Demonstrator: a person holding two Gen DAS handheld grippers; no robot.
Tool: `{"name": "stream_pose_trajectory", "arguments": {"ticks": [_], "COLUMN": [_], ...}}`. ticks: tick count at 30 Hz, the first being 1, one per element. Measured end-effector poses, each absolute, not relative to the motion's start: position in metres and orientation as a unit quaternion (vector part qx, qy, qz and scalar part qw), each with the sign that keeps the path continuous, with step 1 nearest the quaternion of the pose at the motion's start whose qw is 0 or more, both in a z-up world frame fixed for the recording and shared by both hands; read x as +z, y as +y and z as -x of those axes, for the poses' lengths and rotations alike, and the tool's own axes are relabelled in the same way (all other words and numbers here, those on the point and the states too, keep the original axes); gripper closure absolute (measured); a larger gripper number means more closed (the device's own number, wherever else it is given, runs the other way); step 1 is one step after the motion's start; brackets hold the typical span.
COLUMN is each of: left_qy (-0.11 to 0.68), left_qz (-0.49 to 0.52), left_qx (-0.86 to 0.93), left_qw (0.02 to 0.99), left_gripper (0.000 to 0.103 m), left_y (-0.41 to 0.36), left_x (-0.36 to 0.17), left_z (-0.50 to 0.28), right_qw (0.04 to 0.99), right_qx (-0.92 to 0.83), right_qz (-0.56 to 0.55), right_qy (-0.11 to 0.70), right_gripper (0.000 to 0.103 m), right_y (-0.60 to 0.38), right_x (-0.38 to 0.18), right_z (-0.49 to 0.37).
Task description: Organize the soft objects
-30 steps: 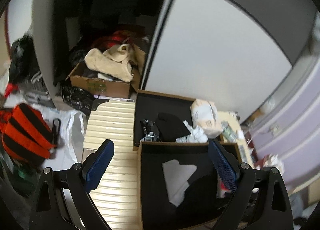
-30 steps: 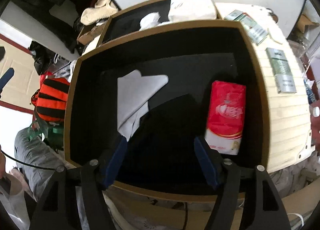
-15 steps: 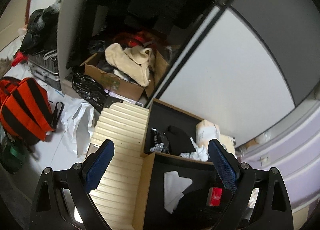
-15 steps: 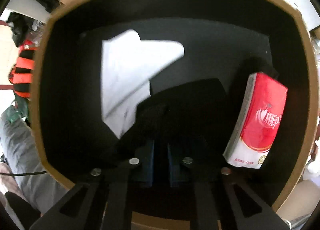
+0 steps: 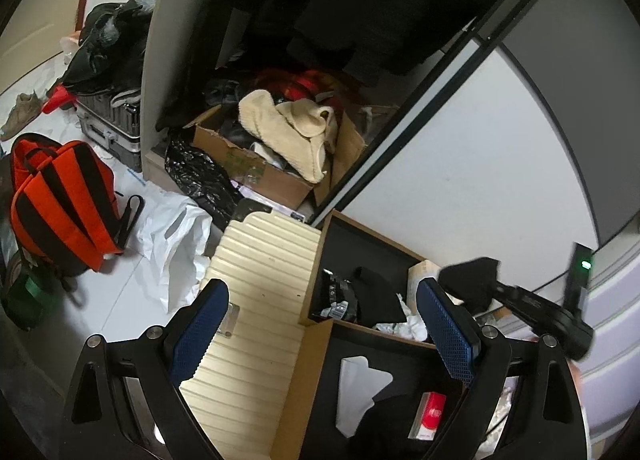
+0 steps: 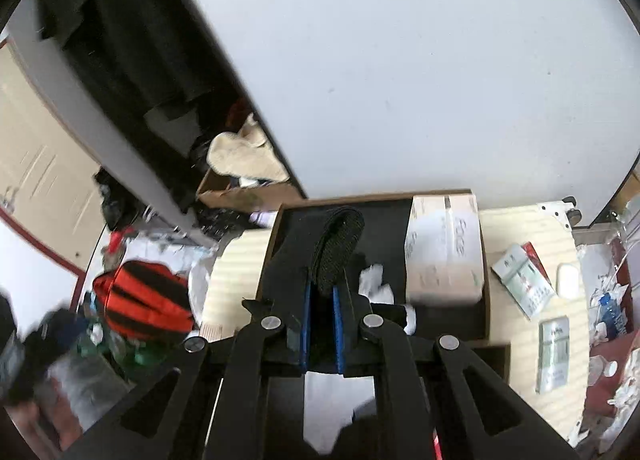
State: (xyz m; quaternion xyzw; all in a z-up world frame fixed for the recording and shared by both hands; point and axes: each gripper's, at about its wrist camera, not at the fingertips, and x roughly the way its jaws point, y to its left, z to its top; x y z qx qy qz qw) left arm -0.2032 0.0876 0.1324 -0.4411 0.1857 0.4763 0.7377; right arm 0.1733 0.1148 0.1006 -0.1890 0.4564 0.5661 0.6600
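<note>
My right gripper (image 6: 320, 300) is shut on a black knitted cloth (image 6: 340, 248) that sticks up from between its blue pads. It hangs above the far black-lined box (image 6: 376, 198), where a pale tissue pack (image 6: 444, 256) and crumpled white tissue (image 6: 374, 280) lie. In the left wrist view the same cloth (image 5: 472, 274) dangles from the right gripper (image 5: 500, 290) at the right. My left gripper (image 5: 324, 328) is open and holds nothing, above the near box (image 5: 296, 392). In that box lie a white cloth (image 5: 360, 384) and a red tissue pack (image 5: 430, 414).
Both boxes rest on a cream ribbed suitcase (image 5: 264, 280) beside a white sliding door (image 5: 460, 164). On the floor are an orange-and-black backpack (image 5: 60, 196), a white plastic bag (image 5: 172, 236) and a cardboard box (image 5: 256, 168) with a cream fleece (image 5: 288, 128). Green-and-white packs (image 6: 520, 280) lie at the right.
The right gripper shut on the black cloth in the near box and lifted it up over the far box. The left gripper rolled and drew back, still open.
</note>
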Motion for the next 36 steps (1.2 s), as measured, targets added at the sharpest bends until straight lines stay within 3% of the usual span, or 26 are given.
{"name": "stream_pose_trajectory", "arguments": {"ticks": [3, 5, 6, 7, 8, 9, 15, 22, 29, 32, 36], "left_qy": [0.185, 0.187, 0.189, 0.191, 0.193, 0.197, 0.217, 0.244, 0.383, 0.449, 0.476], "left_qz": [0.440, 0.440, 0.440, 0.439, 0.438, 0.436, 0.431, 0.469, 0.398, 0.399, 0.429], "left_qx": [0.477, 0.477, 0.477, 0.476, 0.475, 0.472, 0.448, 0.355, 0.267, 0.261, 0.273], "left_qw": [0.738, 0.737, 0.737, 0.737, 0.738, 0.740, 0.753, 0.771, 0.789, 0.756, 0.718], "left_gripper": [0.009, 0.009, 0.009, 0.009, 0.009, 0.009, 0.009, 0.009, 0.009, 0.009, 0.009], "left_y": [0.090, 0.090, 0.090, 0.089, 0.089, 0.089, 0.086, 0.065, 0.015, 0.007, 0.010], "left_x": [0.131, 0.129, 0.128, 0.127, 0.127, 0.126, 0.121, 0.093, 0.036, -0.002, -0.034], "left_z": [0.204, 0.204, 0.204, 0.203, 0.202, 0.200, 0.181, 0.125, 0.028, 0.007, -0.003], "right_qw": [0.661, 0.654, 0.650, 0.651, 0.656, 0.659, 0.677, 0.681, 0.728, 0.738, 0.735], "right_qx": [0.550, 0.545, 0.540, 0.532, 0.532, 0.539, 0.551, 0.577, 0.552, 0.534, 0.513], "right_qz": [0.201, 0.207, 0.212, 0.218, 0.217, 0.211, 0.195, 0.162, 0.133, 0.100, 0.039], "right_qy": [0.469, 0.482, 0.491, 0.495, 0.490, 0.480, 0.447, 0.421, 0.384, 0.400, 0.441], "right_gripper": [0.096, 0.089, 0.066, 0.024, 0.007, 0.001, 0.001, 0.001, 0.001, 0.001, 0.001], "right_y": [0.122, 0.130, 0.132, 0.134, 0.133, 0.131, 0.102, -0.026, -0.146, -0.152, -0.148], "right_x": [0.081, 0.064, 0.059, 0.059, 0.060, 0.066, 0.104, 0.157, 0.174, 0.166, 0.154], "right_z": [-0.170, -0.170, -0.169, -0.169, -0.168, -0.168, -0.173, -0.162, -0.165, -0.180, -0.199]}}
